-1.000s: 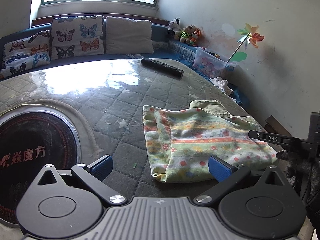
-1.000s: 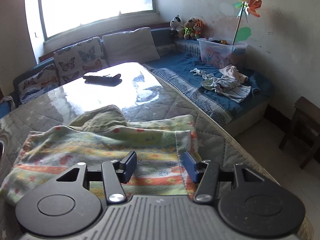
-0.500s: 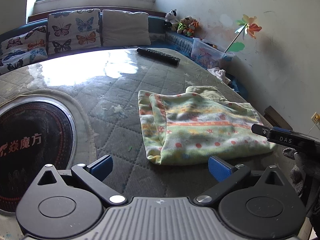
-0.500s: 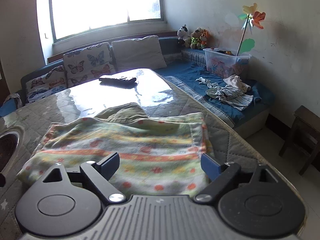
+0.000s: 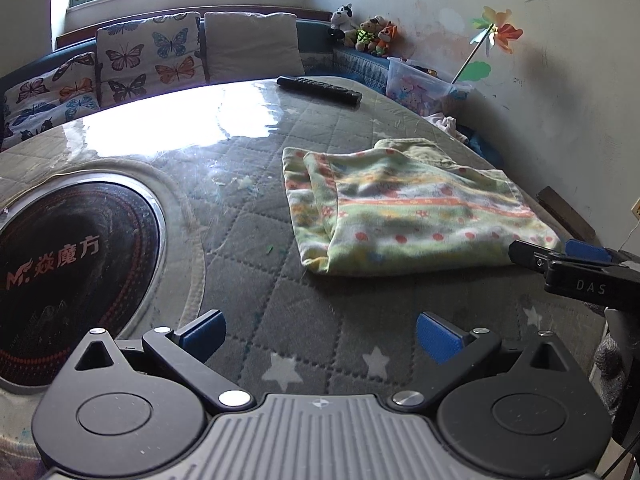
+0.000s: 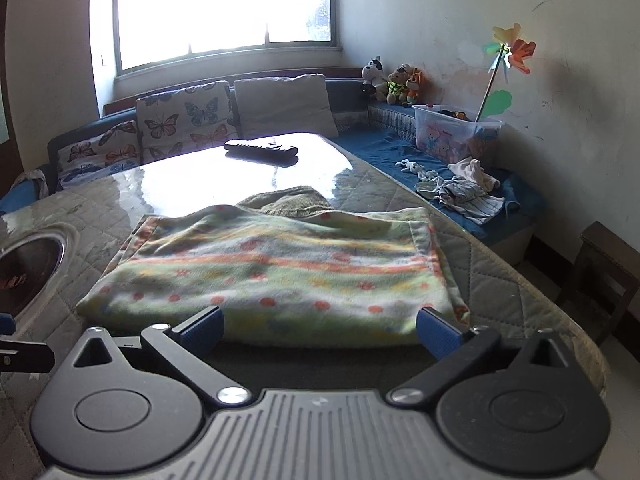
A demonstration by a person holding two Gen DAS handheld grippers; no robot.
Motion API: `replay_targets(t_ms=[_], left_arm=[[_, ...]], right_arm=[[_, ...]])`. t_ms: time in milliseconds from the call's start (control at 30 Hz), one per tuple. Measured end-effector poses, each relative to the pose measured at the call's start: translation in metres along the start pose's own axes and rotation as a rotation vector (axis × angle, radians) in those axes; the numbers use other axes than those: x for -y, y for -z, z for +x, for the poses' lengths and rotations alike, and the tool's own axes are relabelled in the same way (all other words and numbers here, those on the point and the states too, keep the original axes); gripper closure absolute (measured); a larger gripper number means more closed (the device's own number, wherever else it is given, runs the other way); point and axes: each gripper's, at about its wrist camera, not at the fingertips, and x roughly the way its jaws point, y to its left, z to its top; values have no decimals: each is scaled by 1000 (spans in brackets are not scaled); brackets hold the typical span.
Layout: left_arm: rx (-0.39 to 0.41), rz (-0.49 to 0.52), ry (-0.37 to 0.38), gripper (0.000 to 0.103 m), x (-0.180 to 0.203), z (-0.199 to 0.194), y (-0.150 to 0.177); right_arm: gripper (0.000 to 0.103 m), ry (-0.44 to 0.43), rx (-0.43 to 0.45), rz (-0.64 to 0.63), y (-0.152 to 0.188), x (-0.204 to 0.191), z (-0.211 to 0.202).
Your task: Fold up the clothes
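A folded green and yellow patterned garment (image 5: 408, 208) lies flat on the quilted table (image 5: 256, 264), with an olive cloth (image 5: 416, 147) peeking out behind it. It also shows in the right wrist view (image 6: 276, 268), with the olive cloth (image 6: 292, 200) at its far edge. My left gripper (image 5: 320, 334) is open and empty, above bare table short of the garment. My right gripper (image 6: 320, 330) is open and empty just before the garment's near edge; it also appears at the right of the left wrist view (image 5: 560, 258).
A black remote (image 5: 320, 90) lies at the table's far end. A round dark cooktop (image 5: 68, 268) is set in the table at left. A blue sofa with cushions (image 6: 188, 120), loose clothes (image 6: 464, 192) and a plastic bin (image 6: 456, 132) runs behind and right. A dark stool (image 6: 604, 276) stands right.
Both grippers have drawn back from the garment toward the near table edge. The right gripper's jaws opened wide and let go of the garment's edge. The garment lies still.
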Motion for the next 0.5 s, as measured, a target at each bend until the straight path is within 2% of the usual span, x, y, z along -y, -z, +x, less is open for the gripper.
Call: replay_targets(t_ms=[500], left_arm=[[12, 32, -23, 0, 2, -16, 20]], right_arm=[[0, 24, -30, -24, 26, -23, -17]])
